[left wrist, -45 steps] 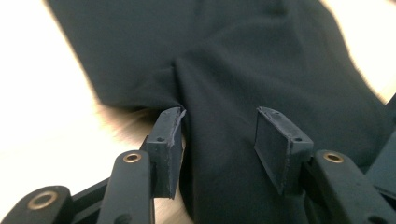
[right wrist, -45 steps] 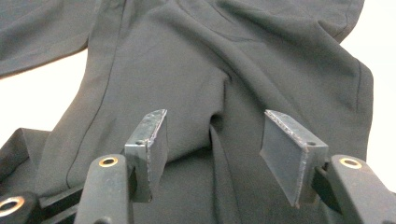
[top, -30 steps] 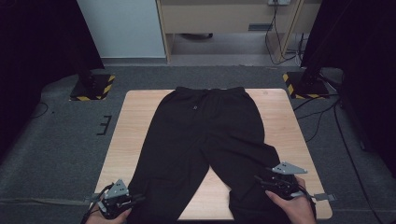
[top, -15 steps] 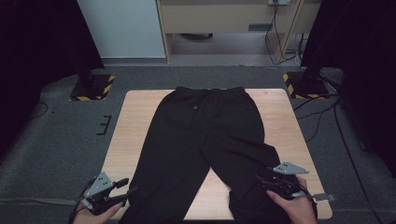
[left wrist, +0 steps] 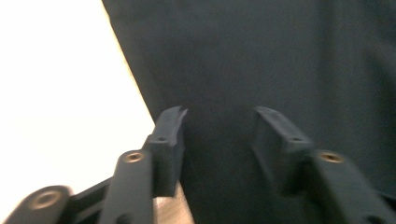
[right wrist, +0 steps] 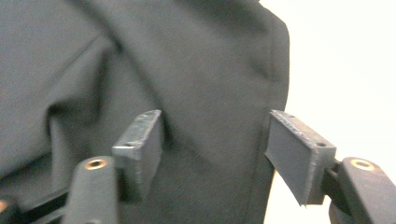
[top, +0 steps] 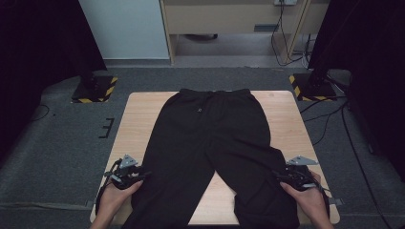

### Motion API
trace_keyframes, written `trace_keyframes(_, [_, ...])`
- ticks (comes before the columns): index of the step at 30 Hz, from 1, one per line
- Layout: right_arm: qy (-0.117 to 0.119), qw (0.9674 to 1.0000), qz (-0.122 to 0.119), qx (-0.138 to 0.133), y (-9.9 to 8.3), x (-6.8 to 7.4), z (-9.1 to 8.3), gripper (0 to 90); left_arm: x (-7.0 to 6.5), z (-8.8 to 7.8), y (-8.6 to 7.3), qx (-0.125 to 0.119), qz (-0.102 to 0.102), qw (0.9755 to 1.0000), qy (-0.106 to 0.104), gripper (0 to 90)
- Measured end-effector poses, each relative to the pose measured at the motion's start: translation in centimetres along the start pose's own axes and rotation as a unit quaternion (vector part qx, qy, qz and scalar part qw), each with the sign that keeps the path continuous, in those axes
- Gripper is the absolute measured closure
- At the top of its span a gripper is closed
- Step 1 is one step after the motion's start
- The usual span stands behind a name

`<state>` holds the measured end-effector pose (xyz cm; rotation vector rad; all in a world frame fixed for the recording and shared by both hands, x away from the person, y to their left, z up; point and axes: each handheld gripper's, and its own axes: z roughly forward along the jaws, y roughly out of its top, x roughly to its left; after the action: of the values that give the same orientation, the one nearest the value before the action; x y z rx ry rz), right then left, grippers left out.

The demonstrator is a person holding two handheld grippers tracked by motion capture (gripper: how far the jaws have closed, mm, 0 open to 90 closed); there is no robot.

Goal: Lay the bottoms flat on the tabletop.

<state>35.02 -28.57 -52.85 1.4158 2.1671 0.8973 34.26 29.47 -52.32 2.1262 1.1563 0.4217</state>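
Observation:
Black trousers point(top: 215, 138) lie flat on the wooden table point(top: 143, 109), waistband far, legs toward me. My left gripper point(top: 142, 174) is at the outer edge of the left leg. In the left gripper view its jaws point(left wrist: 217, 116) stand apart over the dark cloth point(left wrist: 280, 56), just inside the cloth's edge; they have just been closing, and the pads do not press on it. My right gripper point(top: 279, 175) is at the outer edge of the right leg. Its open jaws point(right wrist: 215, 135) straddle that edge of the cloth point(right wrist: 140, 60), one pad over bare table point(right wrist: 345, 70).
Grey carpet surrounds the table. Yellow-and-black striped stand bases sit on the floor at the far left point(top: 93, 88) and far right point(top: 310, 86), with cables point(top: 329, 119) trailing on the right. A wooden cabinet point(top: 229, 19) stands at the back.
My left hand has moved forward and right, from the table's near left corner to the left trouser leg's edge. The right hand has shifted slightly forward along the right leg.

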Motion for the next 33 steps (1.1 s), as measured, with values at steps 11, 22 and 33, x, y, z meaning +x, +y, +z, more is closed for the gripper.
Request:
trace_keyframes(11, [0.072, 0.9972, -0.017, 0.005, -0.3, 0.7, -1.1, 89.6, 1.6, -2.1, 0.0, 0.01, -0.008, 0.9994, 0.032, 90.0])
trace_keyframes(22, [0.052, 0.9982, -0.026, 0.008, 0.6, -0.2, -0.7, 89.4, 1.2, -2.1, -0.8, -0.016, -0.017, 0.9997, 0.001, 66.5])
trace_keyframes(33, [0.007, 0.9998, 0.013, -0.012, 1.2, -1.0, -1.7, 45.2, -0.9, -1.0, -0.8, 0.016, 0.006, 0.9998, 0.011, 53.3])
